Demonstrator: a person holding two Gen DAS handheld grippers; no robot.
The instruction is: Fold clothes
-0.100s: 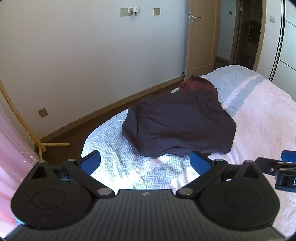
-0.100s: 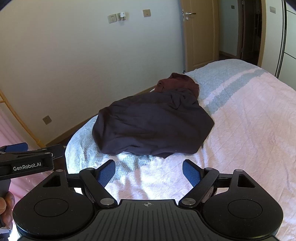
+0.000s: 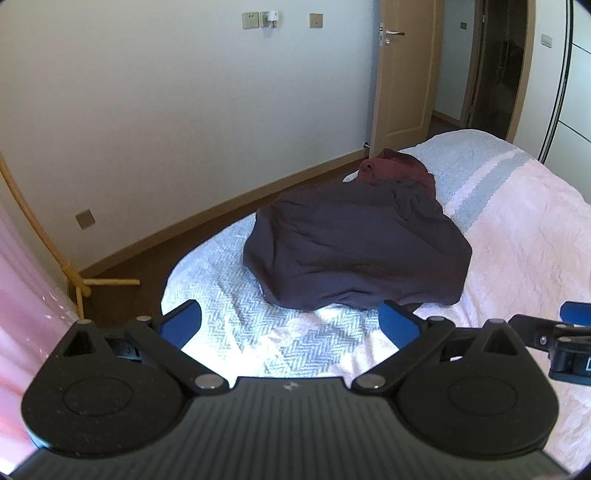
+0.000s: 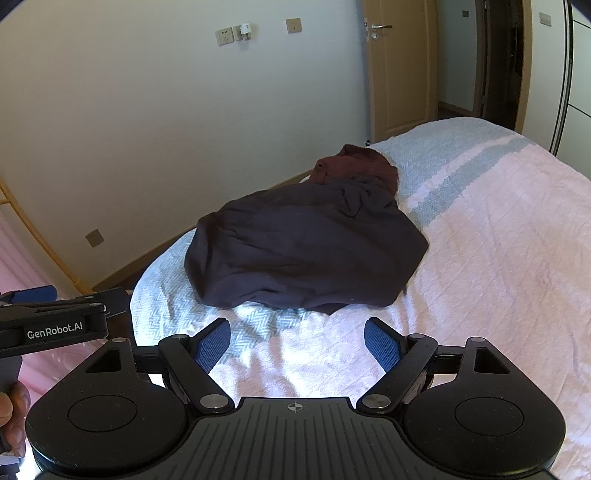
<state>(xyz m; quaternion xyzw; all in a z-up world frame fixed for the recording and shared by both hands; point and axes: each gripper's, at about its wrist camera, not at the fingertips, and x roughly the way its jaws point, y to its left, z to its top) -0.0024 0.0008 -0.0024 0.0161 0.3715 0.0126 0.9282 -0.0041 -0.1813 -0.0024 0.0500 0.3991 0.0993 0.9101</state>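
Bedroom scene, both hand-held grippers poised over the near end of the bed (image 3: 517,236). The left gripper (image 3: 290,326) has its blue-padded fingers (image 3: 183,321) spread wide with nothing between them; beneath the gap lies only the herringbone-patterned bedspread, brightly lit. The right gripper (image 4: 297,345) is likewise spread apart and empty, its blue pads (image 4: 380,345) framing a pink quilted stretch of the cover. Each gripper appears at the edge of the other's view, placing them side by side, the left one nearer the wall. The task garment, a dark purple-black cloth (image 3: 354,243), lies in a loose, rumpled mound on the bed just beyond both sets of fingertips, apart from them, toward the bed's wall-side edge. A maroon garment (image 3: 397,170) sits bunched at the far side of the dark one, touching it and partly overlapped by it. Behind the bed: a white wall with sockets (image 4: 225,36), a wooden door (image 4: 400,66) standing ajar, and brown flooring along the skirting. A bamboo-coloured frame (image 3: 74,273) and pink fabric stand at the far left.
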